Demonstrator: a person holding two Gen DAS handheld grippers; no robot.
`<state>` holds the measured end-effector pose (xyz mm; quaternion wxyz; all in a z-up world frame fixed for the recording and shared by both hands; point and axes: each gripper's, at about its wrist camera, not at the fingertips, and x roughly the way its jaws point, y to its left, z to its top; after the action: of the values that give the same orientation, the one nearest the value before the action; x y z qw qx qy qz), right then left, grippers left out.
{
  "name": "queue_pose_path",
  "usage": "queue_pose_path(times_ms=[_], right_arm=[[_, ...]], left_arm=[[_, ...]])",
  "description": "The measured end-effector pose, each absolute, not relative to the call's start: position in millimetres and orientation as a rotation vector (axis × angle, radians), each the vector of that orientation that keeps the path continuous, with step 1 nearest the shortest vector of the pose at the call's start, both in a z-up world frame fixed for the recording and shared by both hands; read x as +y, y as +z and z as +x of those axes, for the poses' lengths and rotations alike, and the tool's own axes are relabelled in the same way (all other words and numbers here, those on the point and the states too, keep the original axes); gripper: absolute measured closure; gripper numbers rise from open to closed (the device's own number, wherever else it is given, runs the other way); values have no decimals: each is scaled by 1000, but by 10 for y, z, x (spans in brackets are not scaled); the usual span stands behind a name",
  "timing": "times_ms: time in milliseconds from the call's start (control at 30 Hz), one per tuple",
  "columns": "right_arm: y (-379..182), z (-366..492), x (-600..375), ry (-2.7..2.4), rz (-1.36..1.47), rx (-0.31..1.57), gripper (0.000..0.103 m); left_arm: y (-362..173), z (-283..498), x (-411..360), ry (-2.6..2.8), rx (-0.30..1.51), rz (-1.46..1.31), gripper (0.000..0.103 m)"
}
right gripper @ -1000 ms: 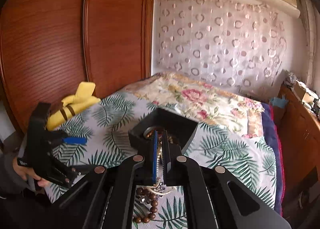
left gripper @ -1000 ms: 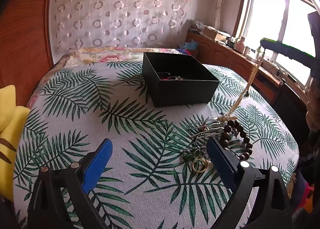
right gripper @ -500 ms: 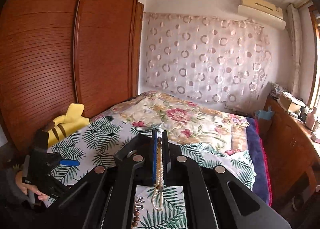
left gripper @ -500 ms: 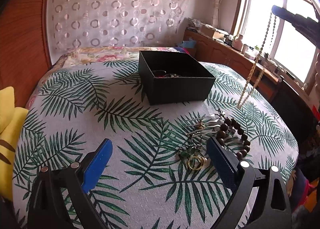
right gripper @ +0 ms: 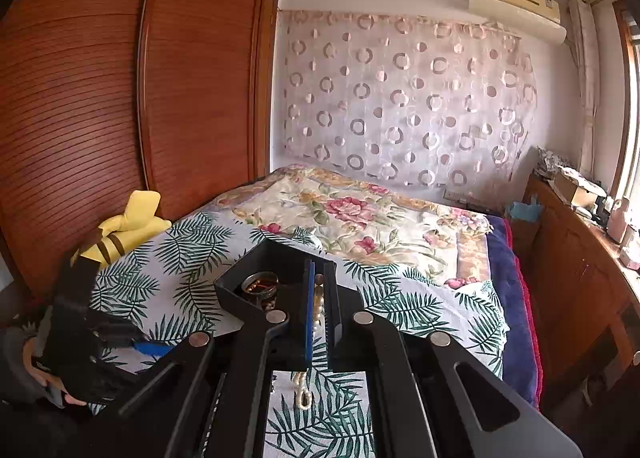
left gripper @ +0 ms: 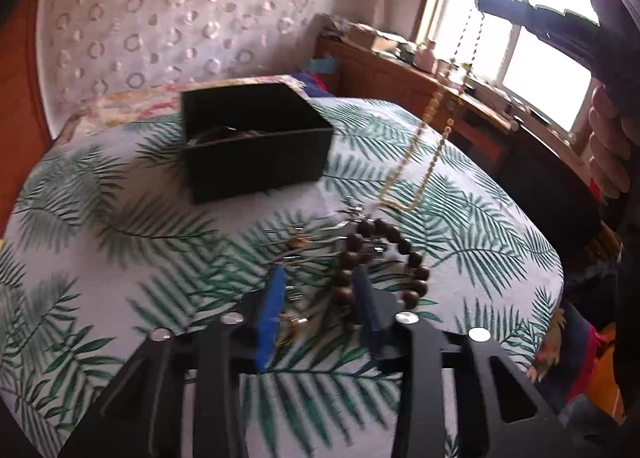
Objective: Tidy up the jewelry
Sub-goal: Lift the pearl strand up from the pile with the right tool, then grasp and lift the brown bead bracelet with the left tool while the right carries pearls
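Now the left gripper [left gripper: 318, 298], low in the centre of the left wrist view, is closing its blue-padded jaws over the loose jewelry on the palm-leaf cloth [left gripper: 120, 242]. A dark wooden bead bracelet [left gripper: 384, 258] lies partly between the fingers, one side of its loop inside the gap and the other curving out to the right; small metal pieces [left gripper: 298, 246] and a gold ring [left gripper: 290, 324] lie just beside the left pad. Blur makes it impossible to tell whether the pads press on anything.

Toward the upper right of that view the right gripper [left gripper: 486, 3] hangs in front of the bright window, jaws pressed together on a pale beaded necklace [left gripper: 424, 145]. The necklace dangles as a long loop whose lowest part reaches down near the cloth, just above the bracelet and to the right of the black box [left gripper: 256, 153].

From the right wrist view, the pearly strand [right gripper: 319, 310] runs between the closed pads and drops below them. The box [right gripper: 240, 290] sits open just behind the fingertips, with some jewelry [right gripper: 260, 286] already inside. The left gripper [right gripper: 154, 348] shows at the lower left, held by a hand [right gripper: 44, 378].
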<state>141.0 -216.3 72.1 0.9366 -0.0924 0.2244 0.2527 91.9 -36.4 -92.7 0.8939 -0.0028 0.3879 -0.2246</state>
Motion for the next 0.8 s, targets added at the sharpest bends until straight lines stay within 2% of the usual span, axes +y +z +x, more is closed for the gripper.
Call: queue_pose_path(times_ms=[100,300,333,367,533,800], right_arm=[[713,1403,-2160,518,-189,460,98],[676,1420,-2111,525,-191,469,98],[667,1419,-2103,526,-192,471,98],[656,1424,-2105,528,-191,473,98],[680,1429,-2089,535,-186,470,98],[931,1405,-2067,545,-186,415,98]], left_arm=[[-989,996,-485,-486,836,20,79],[-1097,1121,-655,-478,886,70,79],[-1110,1135,-667,-476,889,80,81],[-1125,1141,-691,-478,889,95,91],[-1007,1067,-680,-478,841,112,91],[-447,1027,-470,-480,712,47,91]])
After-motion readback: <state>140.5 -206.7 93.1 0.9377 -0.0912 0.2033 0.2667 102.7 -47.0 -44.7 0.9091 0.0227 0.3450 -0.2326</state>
